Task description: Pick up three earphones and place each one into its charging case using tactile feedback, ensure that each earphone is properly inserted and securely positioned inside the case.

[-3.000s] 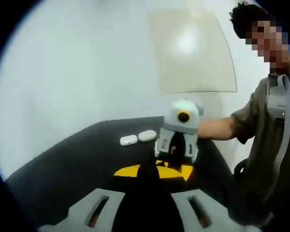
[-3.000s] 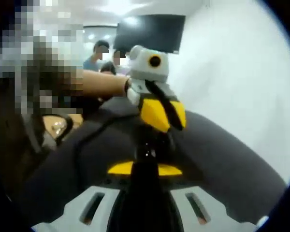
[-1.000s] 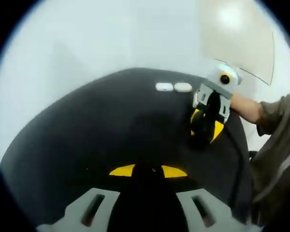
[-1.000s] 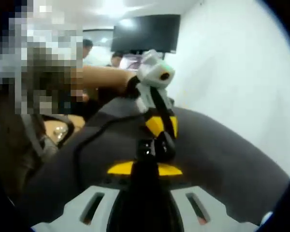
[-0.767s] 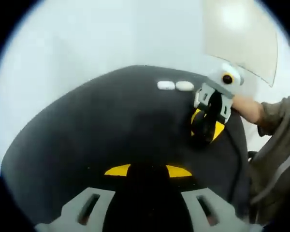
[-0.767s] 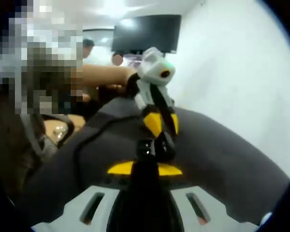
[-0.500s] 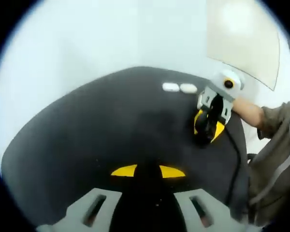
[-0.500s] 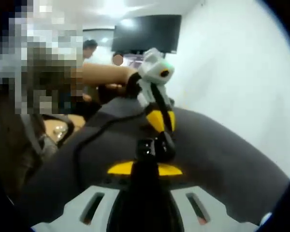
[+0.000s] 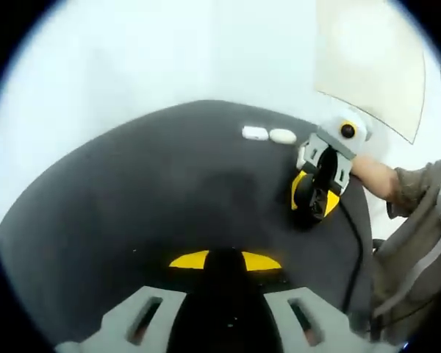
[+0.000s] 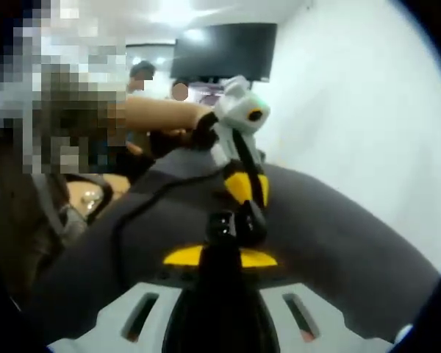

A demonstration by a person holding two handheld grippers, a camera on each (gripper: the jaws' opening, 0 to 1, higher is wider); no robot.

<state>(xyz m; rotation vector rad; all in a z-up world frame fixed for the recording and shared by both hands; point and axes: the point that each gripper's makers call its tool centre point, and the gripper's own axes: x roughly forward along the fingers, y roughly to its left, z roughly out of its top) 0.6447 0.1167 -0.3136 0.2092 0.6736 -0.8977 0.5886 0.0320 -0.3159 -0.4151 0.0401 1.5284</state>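
Earphone cases (image 9: pixel 270 134): two white ones sit at desk (image 9: pixel 132 198) far edge. Right tongs (image 9: pixel 312 206) w/ tips pressed together low on desk, prob. seating something; grip contents can't tell. Left tongs (image 10: pixel 244 193) shut, empty.

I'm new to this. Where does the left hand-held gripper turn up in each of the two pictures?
Left gripper view: the left hand-held gripper is this camera's own, its grey jaws with yellow pads rising from the bottom centre.
Right gripper view: the same tool sits just above the middle, white body uppermost, yellow pads pointing down at the table, on an arm coming from the left.
Shared landmark: the dark table top.
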